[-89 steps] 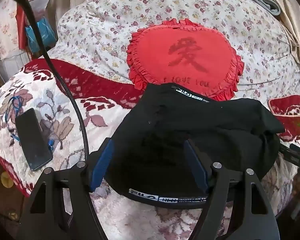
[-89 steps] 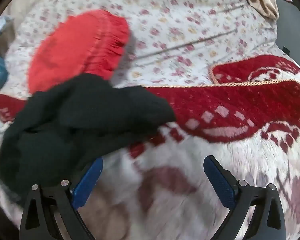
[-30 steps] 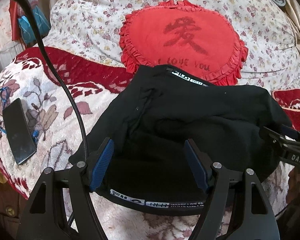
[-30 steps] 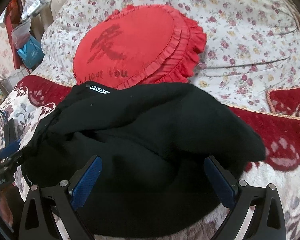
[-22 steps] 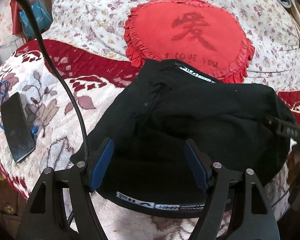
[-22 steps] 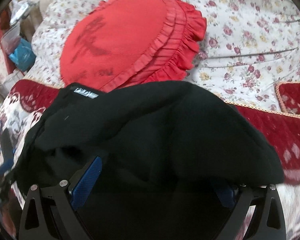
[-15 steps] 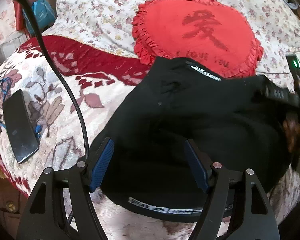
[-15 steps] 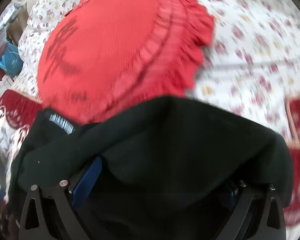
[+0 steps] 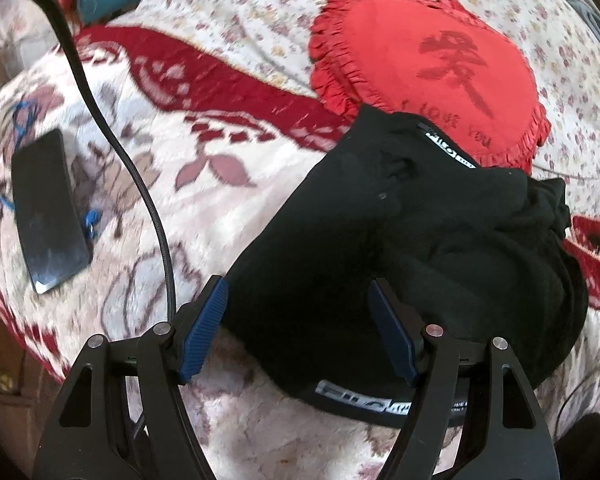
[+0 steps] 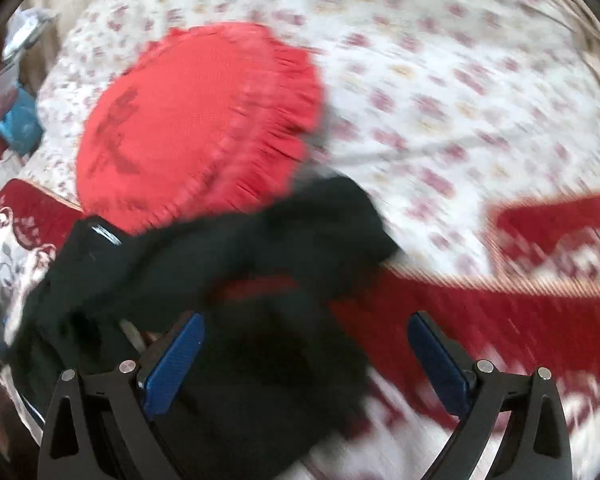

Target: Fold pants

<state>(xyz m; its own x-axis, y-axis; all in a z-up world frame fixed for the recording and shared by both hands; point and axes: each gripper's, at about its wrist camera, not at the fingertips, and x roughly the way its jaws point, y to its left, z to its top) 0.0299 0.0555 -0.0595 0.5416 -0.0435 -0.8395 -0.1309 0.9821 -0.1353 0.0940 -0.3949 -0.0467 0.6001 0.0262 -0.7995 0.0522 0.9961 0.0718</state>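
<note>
The black pants (image 9: 400, 248) lie bunched on the red and cream blanket (image 9: 148, 136), their white-lettered waistband at the near edge. My left gripper (image 9: 300, 328) is open, its blue pads either side of the pants' near left part. In the blurred right wrist view the pants (image 10: 228, 264) sit rumpled at lower left. My right gripper (image 10: 304, 356) is open and holds nothing, its left pad over the black cloth.
A red heart-shaped frilled cushion (image 9: 432, 68) rests behind the pants on a floral quilt (image 9: 236, 4); it also shows in the right wrist view (image 10: 196, 120). A black phone (image 9: 46, 212) lies at left. A black cable (image 9: 112, 128) runs across the blanket.
The right gripper has pulled back and swung right, off the pants; the pants' right side is now bunched up. The left view has shifted right over the blanket.
</note>
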